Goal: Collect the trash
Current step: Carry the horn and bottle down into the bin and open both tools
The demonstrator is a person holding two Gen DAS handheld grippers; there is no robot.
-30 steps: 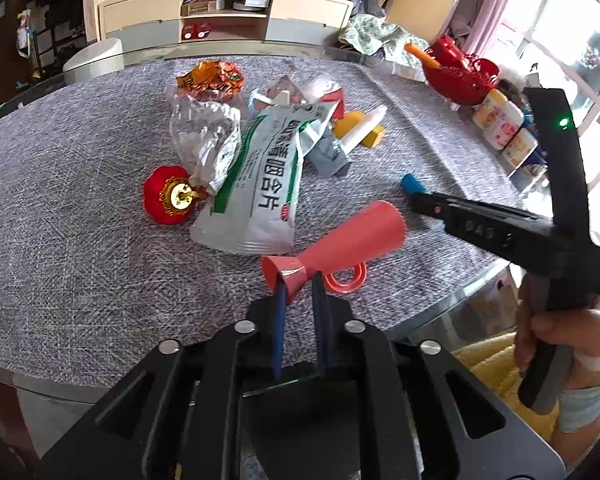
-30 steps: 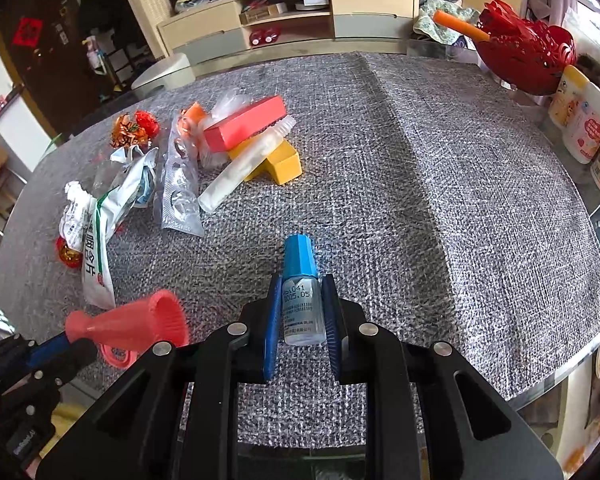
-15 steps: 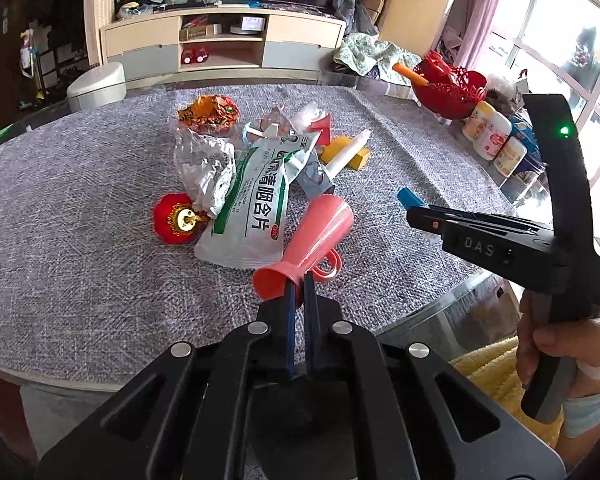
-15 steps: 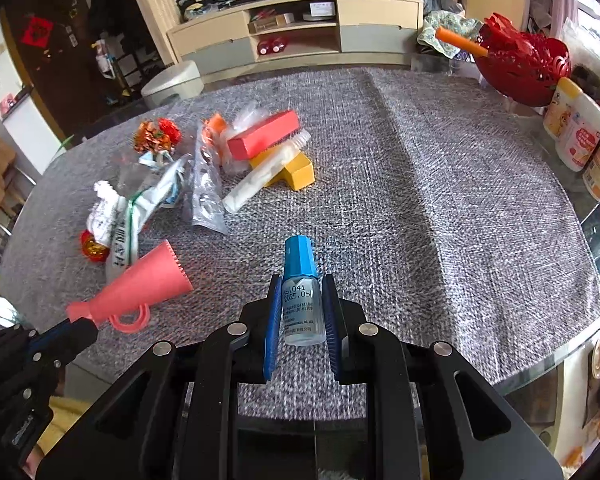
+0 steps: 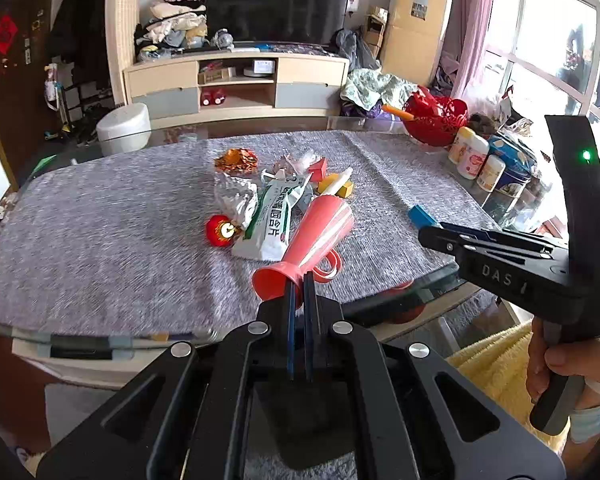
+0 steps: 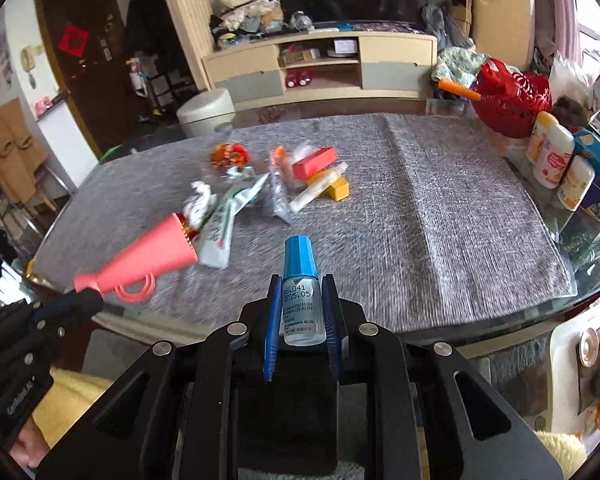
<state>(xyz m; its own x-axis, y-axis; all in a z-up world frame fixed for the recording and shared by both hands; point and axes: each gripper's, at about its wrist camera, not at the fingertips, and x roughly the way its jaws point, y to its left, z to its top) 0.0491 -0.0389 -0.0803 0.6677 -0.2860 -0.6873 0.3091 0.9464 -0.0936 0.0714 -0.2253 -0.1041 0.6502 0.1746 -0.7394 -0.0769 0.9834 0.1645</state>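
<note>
My left gripper point(image 5: 299, 280) is shut on the narrow end of a pink plastic horn point(image 5: 316, 236) and holds it above the table's near edge; the horn also shows in the right wrist view point(image 6: 148, 256). My right gripper point(image 6: 300, 292) is shut on a small clear bottle with a blue cap point(image 6: 300, 276), held over the near edge; its cap shows in the left wrist view point(image 5: 420, 215). A pile of trash lies mid-table: a white and green packet point(image 5: 270, 220), a crumpled foil bag point(image 5: 232, 196), a red round ornament point(image 5: 218, 231), a red box point(image 6: 314, 157), a yellow block point(image 6: 336, 189).
The table has a grey cloth point(image 6: 440, 208) over glass. A red basket point(image 6: 508, 100), several white bottles point(image 6: 552, 156) and a blue tin point(image 5: 512, 168) stand at the right edge. A TV cabinet point(image 5: 236, 80) and a white stool point(image 5: 122, 124) are beyond the table.
Both grippers have pulled back and up from the table with their objects still held. The pink horn has swung from lying crosswise to pointing forward.
</note>
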